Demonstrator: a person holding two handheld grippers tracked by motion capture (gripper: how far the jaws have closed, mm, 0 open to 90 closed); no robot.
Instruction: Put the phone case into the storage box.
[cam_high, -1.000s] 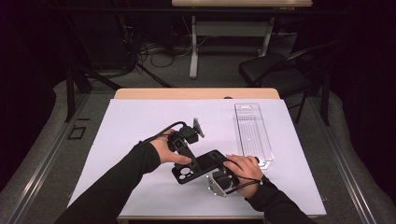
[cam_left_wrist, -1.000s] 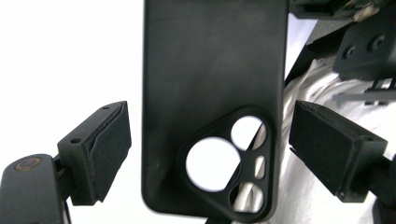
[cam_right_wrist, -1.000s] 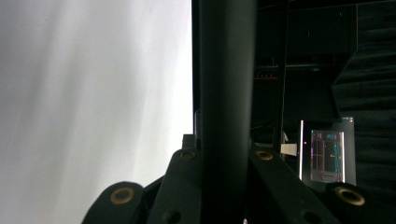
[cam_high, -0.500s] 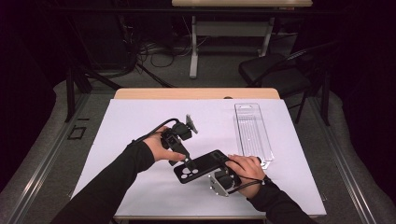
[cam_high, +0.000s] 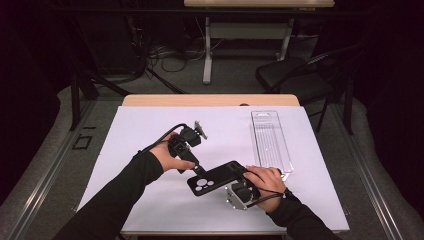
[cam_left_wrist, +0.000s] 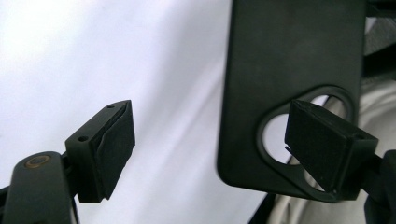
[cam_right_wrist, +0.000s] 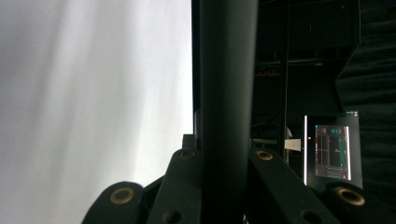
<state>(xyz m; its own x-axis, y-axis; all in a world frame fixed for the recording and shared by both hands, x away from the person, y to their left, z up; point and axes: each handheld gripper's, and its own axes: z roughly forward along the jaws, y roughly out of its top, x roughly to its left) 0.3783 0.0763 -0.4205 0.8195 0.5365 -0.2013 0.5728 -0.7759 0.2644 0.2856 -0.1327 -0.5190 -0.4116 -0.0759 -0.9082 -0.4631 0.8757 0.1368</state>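
white table (cam_high: 150, 150) | left hand-held gripper (cam_left_wrist: 210, 149) spread beside phone case (cam_left_wrist: 289, 70) | right hand-held gripper (cam_right_wrist: 224, 154) pinching case

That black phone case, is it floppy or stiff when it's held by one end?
The black phone case probably is fairly stiff: clamped at one end by the right hand-held gripper, it juts out flat without drooping. It looks thin and hollow, so likely light. Its matte surface seems unlikely to slip.

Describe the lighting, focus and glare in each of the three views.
High view: the white table cover is evenly lit, the room behind is dark, and the clear tray shows faint sheen. Left gripper view: the cover is blown out to white, and the black phone case and jaw pads look soft. Right gripper view: the case is a blurred dark bar, and a bright screen glows in the dark.
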